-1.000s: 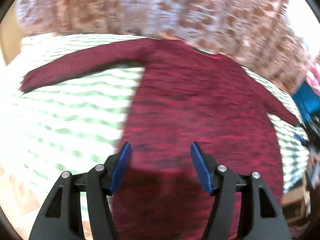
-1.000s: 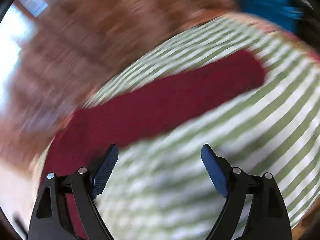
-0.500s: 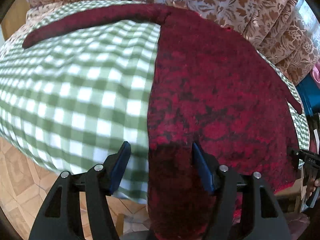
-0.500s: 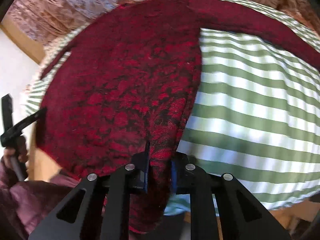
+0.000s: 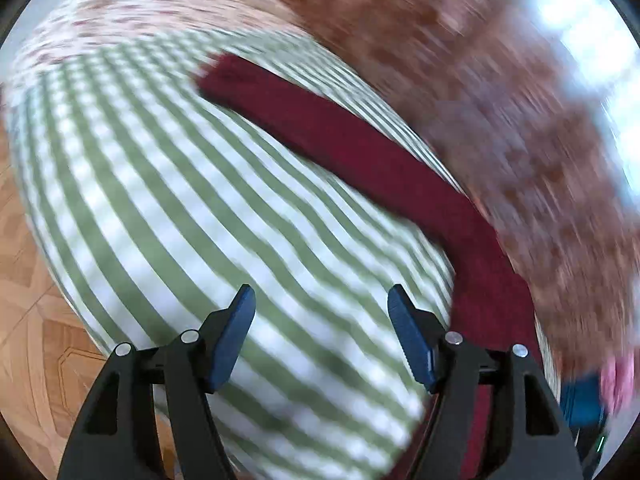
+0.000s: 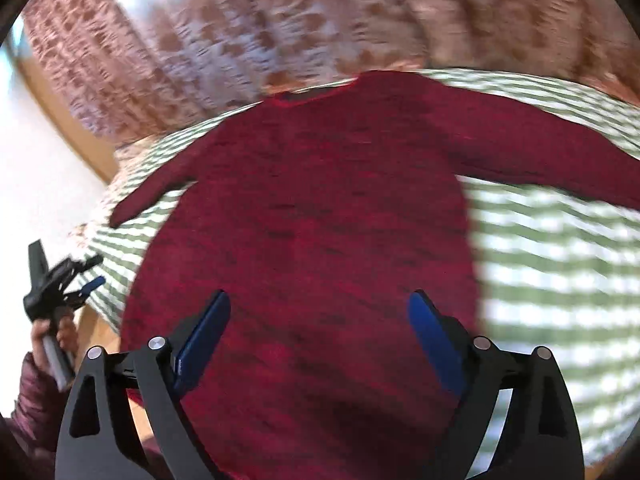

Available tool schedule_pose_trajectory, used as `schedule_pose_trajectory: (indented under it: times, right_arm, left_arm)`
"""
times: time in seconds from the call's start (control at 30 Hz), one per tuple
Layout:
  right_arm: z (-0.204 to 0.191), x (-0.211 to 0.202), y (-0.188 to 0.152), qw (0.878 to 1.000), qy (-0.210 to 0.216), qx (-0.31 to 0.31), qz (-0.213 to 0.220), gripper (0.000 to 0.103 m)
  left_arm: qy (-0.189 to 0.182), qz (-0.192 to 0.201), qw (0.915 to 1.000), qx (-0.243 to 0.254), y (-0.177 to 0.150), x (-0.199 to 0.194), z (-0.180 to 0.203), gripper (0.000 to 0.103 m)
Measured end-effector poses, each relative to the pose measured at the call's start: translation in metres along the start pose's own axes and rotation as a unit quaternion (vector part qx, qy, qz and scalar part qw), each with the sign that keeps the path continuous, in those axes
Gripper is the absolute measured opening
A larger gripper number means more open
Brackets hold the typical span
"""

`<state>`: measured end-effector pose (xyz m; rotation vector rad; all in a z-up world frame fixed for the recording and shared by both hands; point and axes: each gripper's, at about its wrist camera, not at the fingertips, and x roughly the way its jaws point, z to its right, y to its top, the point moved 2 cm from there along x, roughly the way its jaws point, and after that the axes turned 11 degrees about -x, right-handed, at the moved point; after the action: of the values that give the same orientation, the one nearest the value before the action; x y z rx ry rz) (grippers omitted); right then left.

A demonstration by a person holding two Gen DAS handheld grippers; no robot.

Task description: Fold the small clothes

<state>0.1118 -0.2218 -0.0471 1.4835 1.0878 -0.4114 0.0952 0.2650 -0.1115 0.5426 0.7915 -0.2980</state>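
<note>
A dark red long-sleeved sweater (image 6: 320, 220) lies flat on a green-and-white checked tablecloth (image 6: 560, 280), neck to the far side, both sleeves spread out. My right gripper (image 6: 319, 312) is open and empty above the sweater's lower body. My left gripper (image 5: 321, 308) is open and empty above bare cloth (image 5: 160, 200); the sweater's left sleeve (image 5: 340, 140) runs diagonally ahead of it to the right. The left gripper also shows in the right wrist view (image 6: 76, 276) at the left table edge. Both views are motion-blurred.
Brown patterned curtains (image 6: 280, 20) hang behind the table. Wooden parquet floor (image 5: 24, 320) lies left of the table edge. A blue object (image 5: 580, 400) sits low at the right in the left wrist view.
My right gripper, shut on the sweater's hem edge half a second ago, has opened and let go. My left gripper has swung left, off the sweater's body, toward the left sleeve.
</note>
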Motion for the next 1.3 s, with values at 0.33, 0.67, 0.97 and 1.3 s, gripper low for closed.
schedule_pose_trajectory:
  times: [0.33,0.67,0.97,1.3]
  right_arm:
    - [-0.064,0.072,-0.023,0.988,-0.069,-0.134,-0.022,0.1]
    - [-0.059,0.086,-0.014,0.992,-0.043,-0.111,-0.028,0.1]
    - [-0.059,0.087,-0.015,0.991,-0.05,-0.117,-0.028,0.1]
    - [-0.06,0.084,-0.013,0.991,-0.046,-0.123,-0.03,0.1]
  left_arm:
    - [0.073,0.061,0.9931,-0.069,0.128,0.044,-0.034,0.064]
    - [0.144,0.071,0.9869,-0.019,0.173,0.09,-0.024,0.01]
    - [0.221,0.091,0.9711,0.011,0.168,0.089,-0.036,0.011]
    - [0.144,0.118,0.9804,0.066,0.129,0.039,0.045,0.04]
